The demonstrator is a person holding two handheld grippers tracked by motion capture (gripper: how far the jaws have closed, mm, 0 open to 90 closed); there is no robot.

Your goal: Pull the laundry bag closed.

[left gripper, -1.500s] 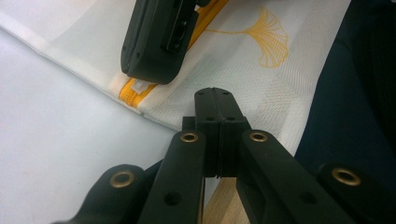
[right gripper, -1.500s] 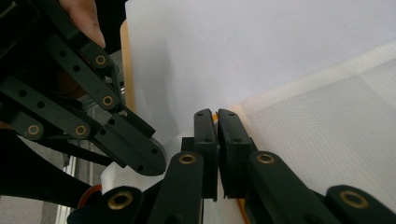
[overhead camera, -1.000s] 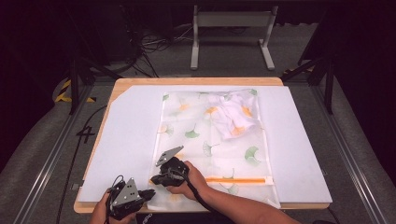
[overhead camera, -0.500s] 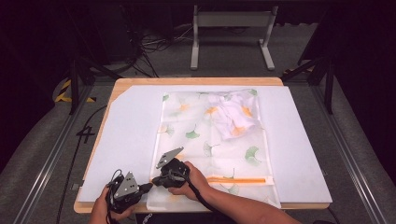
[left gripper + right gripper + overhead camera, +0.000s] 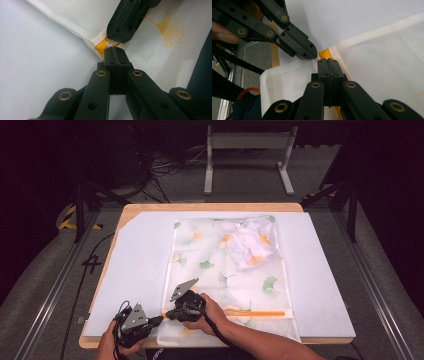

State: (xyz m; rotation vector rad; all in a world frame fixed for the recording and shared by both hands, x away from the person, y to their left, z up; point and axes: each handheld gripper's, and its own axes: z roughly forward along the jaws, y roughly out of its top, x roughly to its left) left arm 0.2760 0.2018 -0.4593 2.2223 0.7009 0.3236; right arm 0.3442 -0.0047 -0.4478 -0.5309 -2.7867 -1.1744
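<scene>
A white mesh bag [image 5: 225, 270] printed with ginkgo leaves lies flat on the white board; a bundled garment [image 5: 250, 245] sits inside its far end. An orange zipper [image 5: 255, 312] runs across its near end. My left gripper [image 5: 159, 319] and right gripper [image 5: 168, 314] meet tip to tip at the zipper's left end. In the left gripper view my left gripper [image 5: 113, 50] is shut on the bag's edge beside the orange tape [image 5: 103, 45], facing the right gripper [image 5: 117, 40]. In the right gripper view my right gripper [image 5: 327, 60] is shut at the orange zipper end [image 5: 323, 53], with the left gripper [image 5: 312, 55] opposite.
The white board [image 5: 135, 255] covers a wooden table [image 5: 125, 211] whose near edge is just under my hands. Dark floor, rails and cables surround it, and a metal stand [image 5: 245, 140] is at the back.
My left gripper has slid a little up and right until its tip met the zipper's left end by the right gripper. The right hand and the bag have stayed put.
</scene>
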